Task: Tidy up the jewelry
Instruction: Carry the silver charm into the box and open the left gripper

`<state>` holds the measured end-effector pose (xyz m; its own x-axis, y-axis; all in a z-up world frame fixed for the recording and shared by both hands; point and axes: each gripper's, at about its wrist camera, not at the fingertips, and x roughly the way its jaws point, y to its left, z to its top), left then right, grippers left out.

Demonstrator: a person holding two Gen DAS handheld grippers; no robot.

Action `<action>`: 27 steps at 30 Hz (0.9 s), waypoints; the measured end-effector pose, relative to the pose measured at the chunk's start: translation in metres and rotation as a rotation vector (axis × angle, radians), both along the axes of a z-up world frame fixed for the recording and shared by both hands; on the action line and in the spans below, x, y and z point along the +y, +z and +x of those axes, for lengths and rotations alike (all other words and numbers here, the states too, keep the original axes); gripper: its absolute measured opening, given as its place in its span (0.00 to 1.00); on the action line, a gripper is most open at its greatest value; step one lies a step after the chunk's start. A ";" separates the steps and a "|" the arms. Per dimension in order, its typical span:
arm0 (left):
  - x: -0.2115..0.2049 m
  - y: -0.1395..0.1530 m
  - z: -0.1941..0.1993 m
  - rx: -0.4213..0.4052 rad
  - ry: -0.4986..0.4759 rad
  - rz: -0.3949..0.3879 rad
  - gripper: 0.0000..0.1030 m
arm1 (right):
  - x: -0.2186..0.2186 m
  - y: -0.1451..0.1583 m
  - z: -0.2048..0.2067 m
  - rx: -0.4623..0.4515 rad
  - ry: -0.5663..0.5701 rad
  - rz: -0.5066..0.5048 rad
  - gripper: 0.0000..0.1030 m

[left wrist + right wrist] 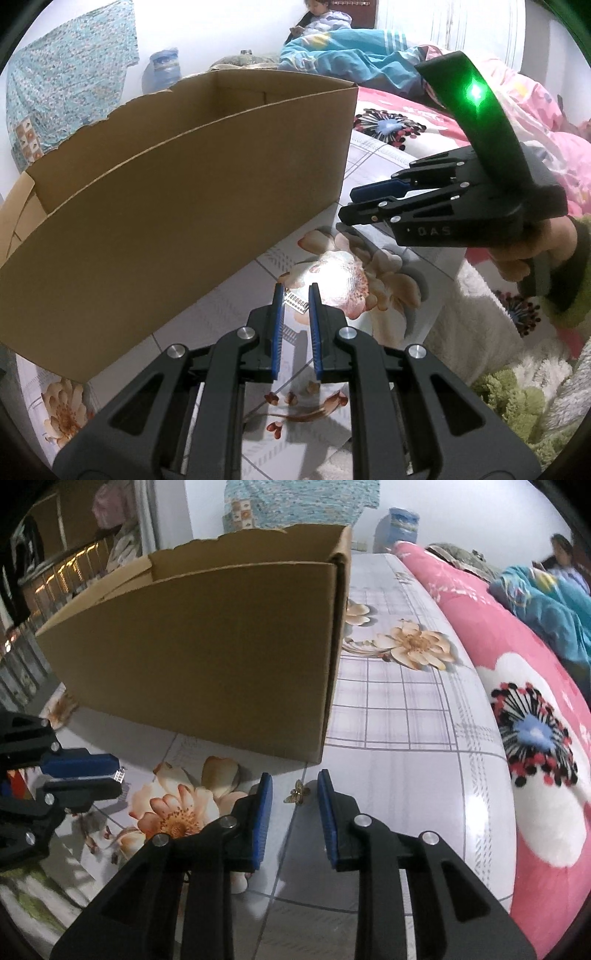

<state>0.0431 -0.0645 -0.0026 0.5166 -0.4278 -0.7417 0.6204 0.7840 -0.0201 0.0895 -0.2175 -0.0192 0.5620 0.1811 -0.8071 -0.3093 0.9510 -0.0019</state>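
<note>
Nearest to me, my left tongs sit nearly together on a small sparkling piece, a beaded or rhinestone strip by the look of it; in the right wrist view its end juts from between the blue pads, so I judge it clamped, just in front of the cardboard box. My right tongs stand apart and empty, hovering low over the bed sheet with a little gold butterfly piece lying between the tips, close to the box's near right corner. The box stands open-topped on the sheet; I cannot see inside it. Beyond it, to the right, a pink blanket runs along the bed. I judge the step to be picking up loose jewelry for the box: the left piece is ready to be lifted over the wall and released, and the right must lower squarely around the butterfly and pinch gently, since it lies flat and thin.
</note>
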 end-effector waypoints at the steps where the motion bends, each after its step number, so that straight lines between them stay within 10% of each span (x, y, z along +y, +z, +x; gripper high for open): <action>1: 0.001 0.000 0.000 0.000 0.001 -0.002 0.11 | 0.001 0.000 0.000 -0.003 0.011 -0.012 0.25; 11: 0.006 0.001 0.000 -0.003 0.009 -0.012 0.11 | 0.006 0.001 -0.002 0.015 0.038 -0.010 0.07; 27: 0.012 0.004 -0.001 -0.013 0.017 -0.020 0.11 | -0.006 0.003 -0.002 0.022 -0.014 0.076 0.07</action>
